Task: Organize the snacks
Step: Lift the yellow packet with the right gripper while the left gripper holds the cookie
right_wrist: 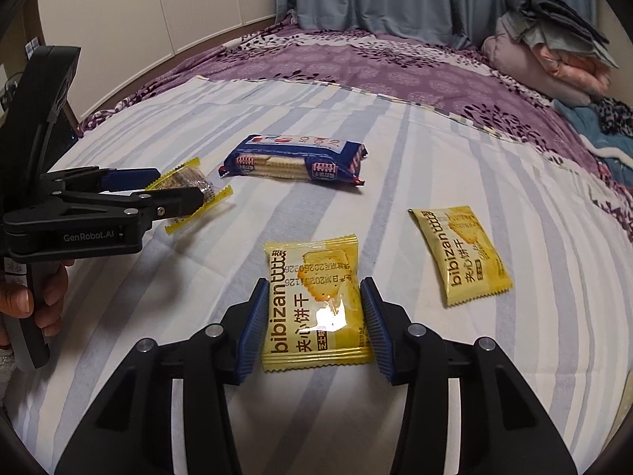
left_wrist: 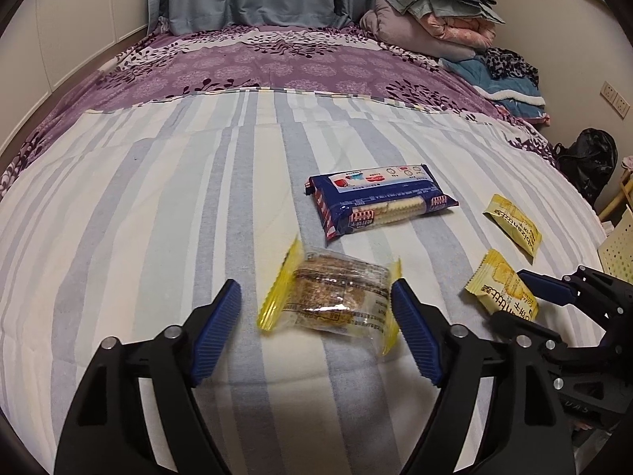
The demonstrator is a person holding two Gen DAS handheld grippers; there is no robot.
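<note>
1. So far nothing looks sorted: four snacks lie scattered, well apart, on the striped sheet (left_wrist: 158, 206) of the bed, and no box or tray for them shows in either view.
2. The left gripper (left_wrist: 316, 324) stands wide, its blue pads on either side of the clear oat-biscuit pack (left_wrist: 332, 297); the right pad is touching or nearly touching the wrapper's end, the left pad is apart from it.
3. The right gripper (right_wrist: 312, 324) is narrower, its pads just beside or touching both edges of the near yellow bibizan packet (right_wrist: 312, 304). Whether it already squeezes the packet I cannot tell; the packet lies flat on the sheet.
4. The blue cracker pack (right_wrist: 292, 162) lies further back, untouched, and the second yellow packet (right_wrist: 459, 257) lies off to the right.
5. My judgement: the task is at its start, with both grasps to close and all four items left to gather.
</note>
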